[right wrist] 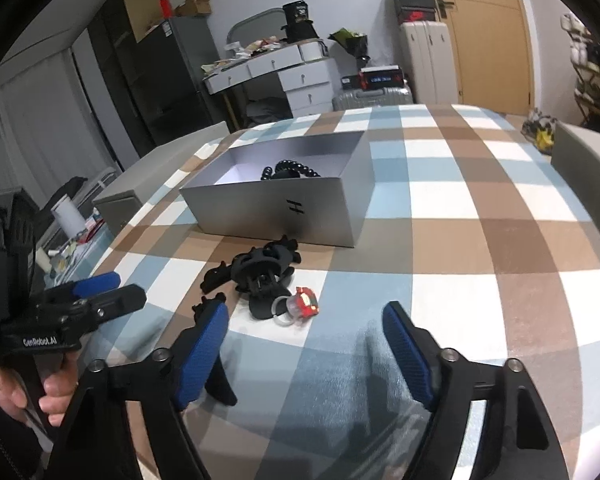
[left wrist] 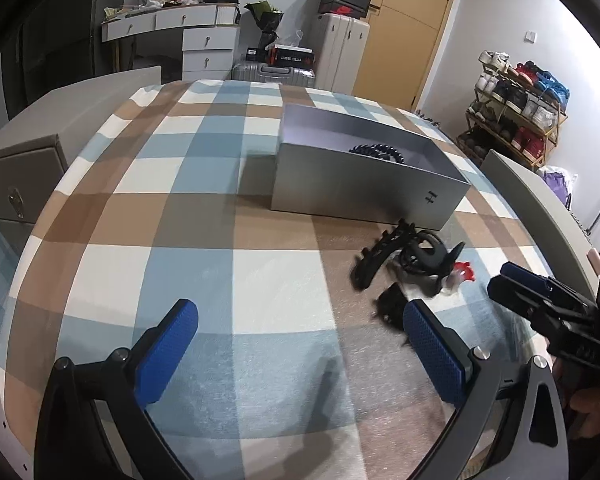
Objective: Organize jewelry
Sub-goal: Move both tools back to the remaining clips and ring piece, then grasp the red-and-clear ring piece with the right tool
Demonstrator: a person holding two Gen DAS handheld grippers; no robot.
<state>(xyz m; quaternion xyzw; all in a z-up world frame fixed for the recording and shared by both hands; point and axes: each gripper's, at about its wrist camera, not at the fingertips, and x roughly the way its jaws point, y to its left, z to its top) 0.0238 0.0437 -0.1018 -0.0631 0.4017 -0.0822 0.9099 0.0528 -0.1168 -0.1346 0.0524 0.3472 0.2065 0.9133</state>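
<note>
Blue-padded fingers of the right gripper [right wrist: 306, 354] stand wide apart and empty above the plaid cloth [right wrist: 480, 200]. At its eleven o'clock lies the red-topped ring [right wrist: 300, 306], touching the black hair claws [right wrist: 260, 272]. Behind them sits the open grey box [right wrist: 284, 208], its long axis running left to right, a black bead bracelet [right wrist: 292, 170] inside. The left gripper [left wrist: 296, 350] is also spread, holding nothing. Best to approach the ring alone — closing slowly, clear of the claws.
</note>
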